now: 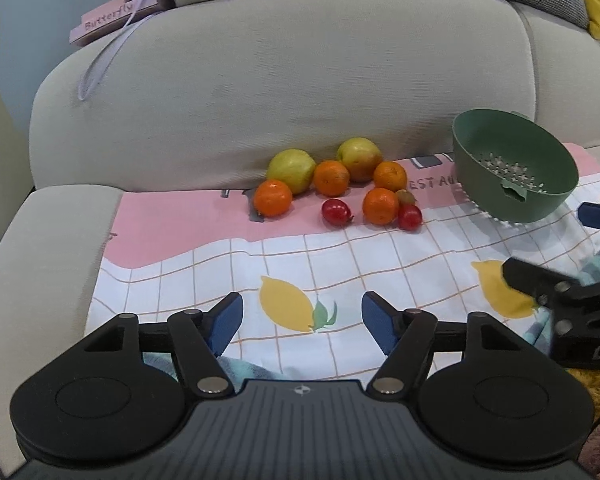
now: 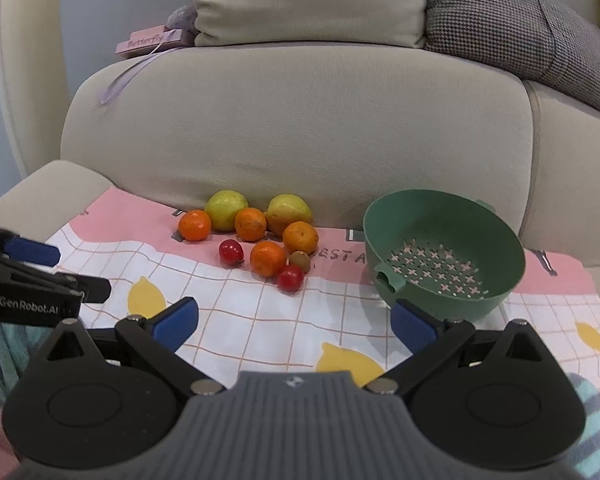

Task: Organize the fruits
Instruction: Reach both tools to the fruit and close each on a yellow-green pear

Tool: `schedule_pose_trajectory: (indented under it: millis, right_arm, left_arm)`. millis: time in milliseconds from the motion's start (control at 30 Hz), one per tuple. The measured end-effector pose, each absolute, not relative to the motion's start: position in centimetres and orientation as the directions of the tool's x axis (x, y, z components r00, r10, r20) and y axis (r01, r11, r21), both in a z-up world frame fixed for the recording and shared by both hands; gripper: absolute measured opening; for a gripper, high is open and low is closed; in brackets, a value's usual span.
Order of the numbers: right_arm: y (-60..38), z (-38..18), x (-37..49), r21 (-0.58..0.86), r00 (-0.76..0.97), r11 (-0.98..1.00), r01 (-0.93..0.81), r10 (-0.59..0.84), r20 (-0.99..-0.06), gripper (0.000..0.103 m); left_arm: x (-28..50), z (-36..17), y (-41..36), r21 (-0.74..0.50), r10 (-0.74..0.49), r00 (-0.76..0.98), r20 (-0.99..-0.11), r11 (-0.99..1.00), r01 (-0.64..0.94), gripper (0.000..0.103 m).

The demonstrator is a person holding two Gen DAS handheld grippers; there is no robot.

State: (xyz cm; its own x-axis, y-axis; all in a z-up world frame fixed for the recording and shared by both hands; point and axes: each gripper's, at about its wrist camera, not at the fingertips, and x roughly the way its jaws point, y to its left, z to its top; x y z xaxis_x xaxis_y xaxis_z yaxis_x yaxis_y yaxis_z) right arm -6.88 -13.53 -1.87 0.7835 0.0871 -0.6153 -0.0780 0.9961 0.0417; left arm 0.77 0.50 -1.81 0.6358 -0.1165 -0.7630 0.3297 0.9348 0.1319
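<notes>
Sofa seat draped in a lemon-print cloth (image 2: 260,320): the fruit (image 2: 260,236) sits heaped at the far edge against the backrest, the green colander (image 2: 496,240) empty to its right. Your left gripper (image 1: 302,326) and right gripper (image 2: 294,320) hover near you, both released and holding nothing. Sorting looks unstarted; next, you reach forward for one piece.

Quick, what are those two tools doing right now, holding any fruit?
Left tool: open, holding nothing, above the cloth.
Right tool: open, holding nothing, near the green bowl.
</notes>
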Motion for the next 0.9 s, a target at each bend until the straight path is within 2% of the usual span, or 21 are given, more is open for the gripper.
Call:
schedule_pose_trajectory:
  millis: [33,100,267,700,900]
  right_arm:
    - [-13.4,-2.0,-6.7,0.038,0.782,0.995,-0.088,0.093,-0.617,0.098]
    - [-13.1,-2.2,-6.4,0.034,0.773,0.993,-0.114,0.11,-0.625,0.089]
    - [-12.3,-2.9,-5.4,0.015,0.76,0.987,-0.16,0.133,-0.637,0.083]
    - [-11.1,-4.4,-1.2,0.007,0.738,0.97,-0.241,0.188,-0.648,0.08]
    - [-10.1,-4.8,1.7,-0.003,0.747,0.959,-0.284,0.22,-0.627,0.08]
  left_arm:
    - [0.9,-1.8,0.4,0.131,-0.119,0.635,-0.763,0.934,0.332,0.08]
    - [1.1,-1.9,0.4,0.119,-0.136,0.627,-0.767,0.93,0.347,0.08]
    - [2.1,-2.0,0.7,0.107,-0.145,0.629,-0.764,0.932,0.345,0.08]
    - [6.2,-2.4,2.4,0.095,-0.16,0.686,-0.709,0.944,0.317,0.076]
    - [9.0,-2.7,3.0,0.079,-0.179,0.674,-0.717,0.939,0.334,0.076]
